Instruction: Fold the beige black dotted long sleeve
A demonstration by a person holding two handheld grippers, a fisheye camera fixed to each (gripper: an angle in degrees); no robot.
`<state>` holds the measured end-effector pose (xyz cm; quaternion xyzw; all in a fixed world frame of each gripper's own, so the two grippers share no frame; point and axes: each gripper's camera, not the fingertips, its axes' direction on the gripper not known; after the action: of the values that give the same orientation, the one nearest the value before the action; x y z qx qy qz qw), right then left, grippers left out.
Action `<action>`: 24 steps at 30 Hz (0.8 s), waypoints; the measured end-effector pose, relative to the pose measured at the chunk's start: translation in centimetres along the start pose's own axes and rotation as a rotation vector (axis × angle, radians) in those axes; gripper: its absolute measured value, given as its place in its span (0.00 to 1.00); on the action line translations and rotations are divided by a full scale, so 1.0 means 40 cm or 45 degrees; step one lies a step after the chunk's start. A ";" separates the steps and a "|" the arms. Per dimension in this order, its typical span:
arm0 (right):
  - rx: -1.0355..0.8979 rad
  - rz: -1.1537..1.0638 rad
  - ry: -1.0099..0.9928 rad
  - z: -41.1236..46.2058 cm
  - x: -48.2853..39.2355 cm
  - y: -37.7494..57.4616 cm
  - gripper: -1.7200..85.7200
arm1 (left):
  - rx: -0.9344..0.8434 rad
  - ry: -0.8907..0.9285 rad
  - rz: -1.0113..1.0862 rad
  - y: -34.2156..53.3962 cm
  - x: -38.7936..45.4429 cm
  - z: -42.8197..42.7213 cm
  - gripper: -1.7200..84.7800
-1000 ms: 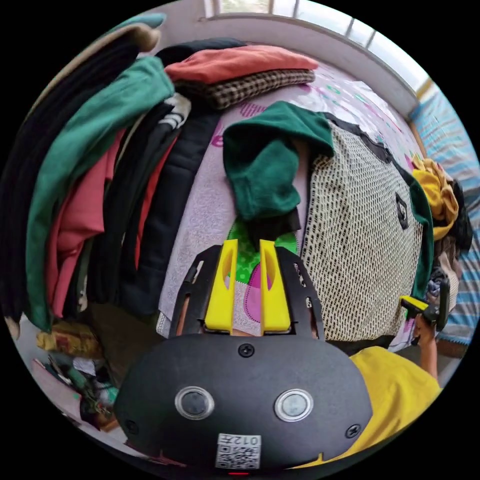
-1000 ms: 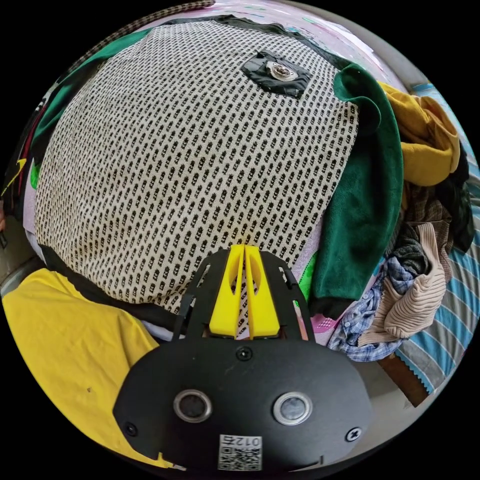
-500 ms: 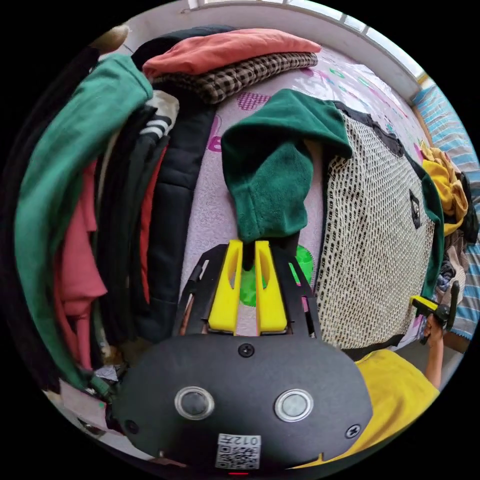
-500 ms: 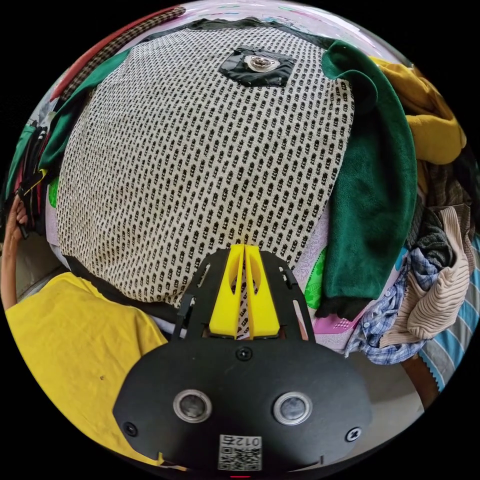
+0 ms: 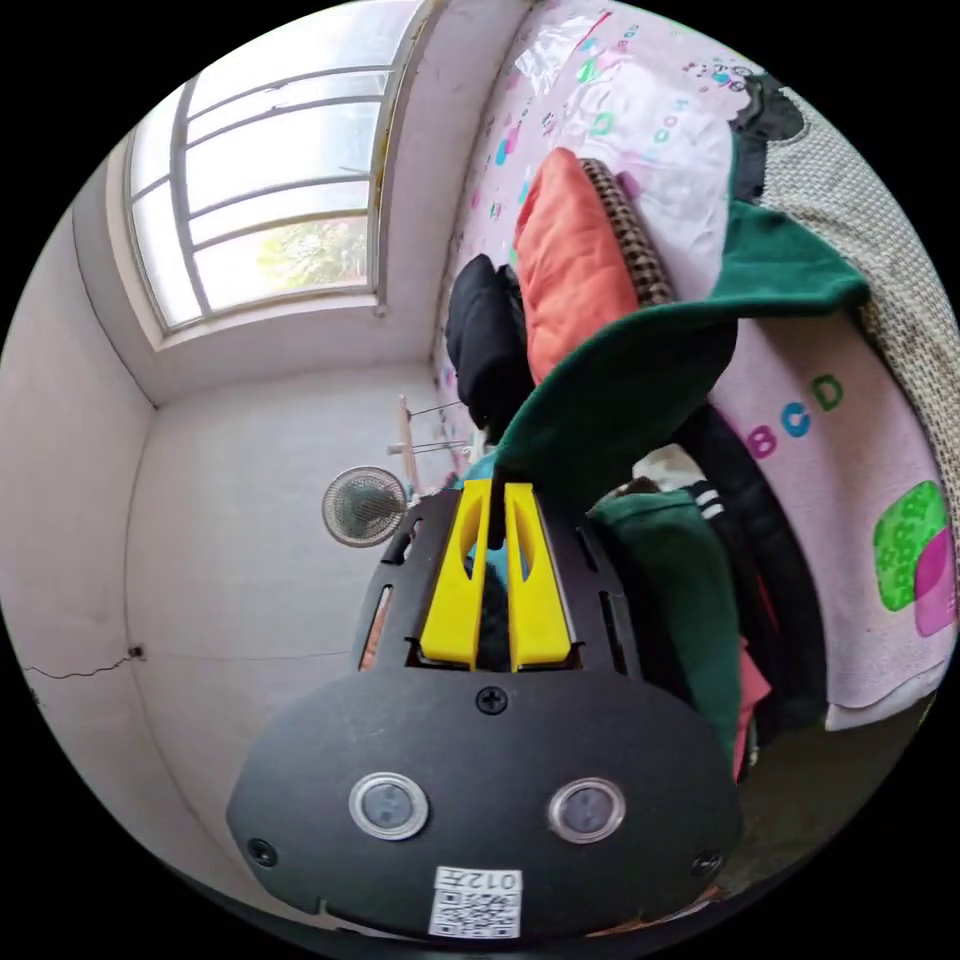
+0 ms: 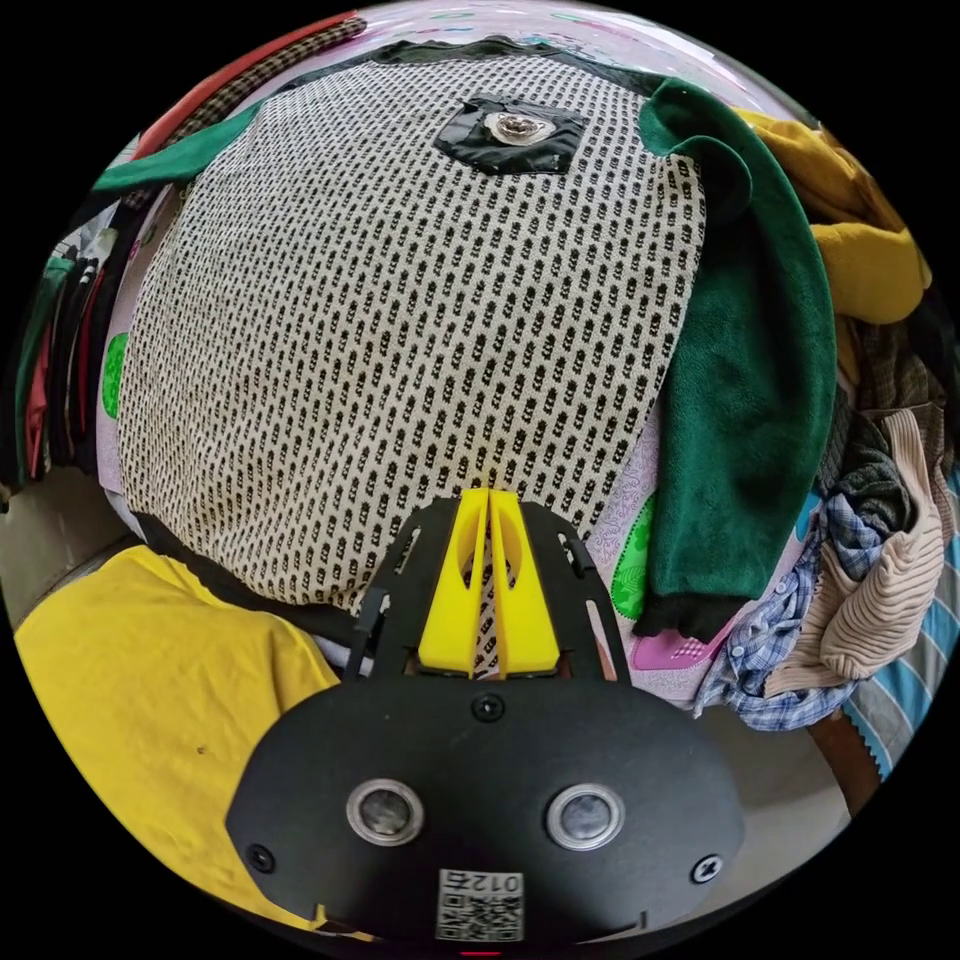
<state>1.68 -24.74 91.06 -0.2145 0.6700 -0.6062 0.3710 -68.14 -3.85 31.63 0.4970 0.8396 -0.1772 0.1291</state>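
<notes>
The beige black-dotted long sleeve (image 6: 400, 300) lies flat on the pink sheet, with a black chest patch (image 6: 510, 130) and green sleeves. My right gripper (image 6: 488, 497) is shut on its bottom hem, and dotted cloth shows between the jaws. One green sleeve (image 6: 750, 400) lies along the shirt's side. The other green sleeve (image 5: 620, 390) is pulled out taut from the beige body (image 5: 900, 250). My left gripper (image 5: 490, 490) is shut on its dark cuff. That stretched sleeve (image 6: 170, 165) also shows at the upper left of the right gripper view.
A stack of folded clothes with an orange piece (image 5: 565, 260) stands beside the shirt. Hanging dark and green garments (image 5: 690, 600) are near the left gripper. A loose pile with a yellow garment (image 6: 870, 260) and ribbed beige top (image 6: 880, 600) borders the other side. The person's yellow top (image 6: 150, 720) is close.
My left gripper has closed on the sleeve cuff and pulled the sleeve out straight, away from the shirt; its view has swung toward the wall and window. The right gripper holds still.
</notes>
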 end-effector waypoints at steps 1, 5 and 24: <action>0.004 0.006 -0.005 0.001 0.004 0.002 0.03 | -0.016 -0.013 -0.006 -0.013 -0.010 0.005 0.02; 0.030 0.041 -0.041 0.009 0.033 0.017 0.03 | -0.068 -0.104 -0.160 -0.100 -0.071 -0.004 0.02; 0.053 0.106 -0.247 0.051 0.200 0.089 0.02 | 0.955 -0.076 0.069 -0.714 0.309 -0.869 0.07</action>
<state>-1.24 -31.37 85.74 -0.2364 0.6266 -0.5804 0.4633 -100.55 8.04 63.01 0.5263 0.6989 -0.4832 -0.0328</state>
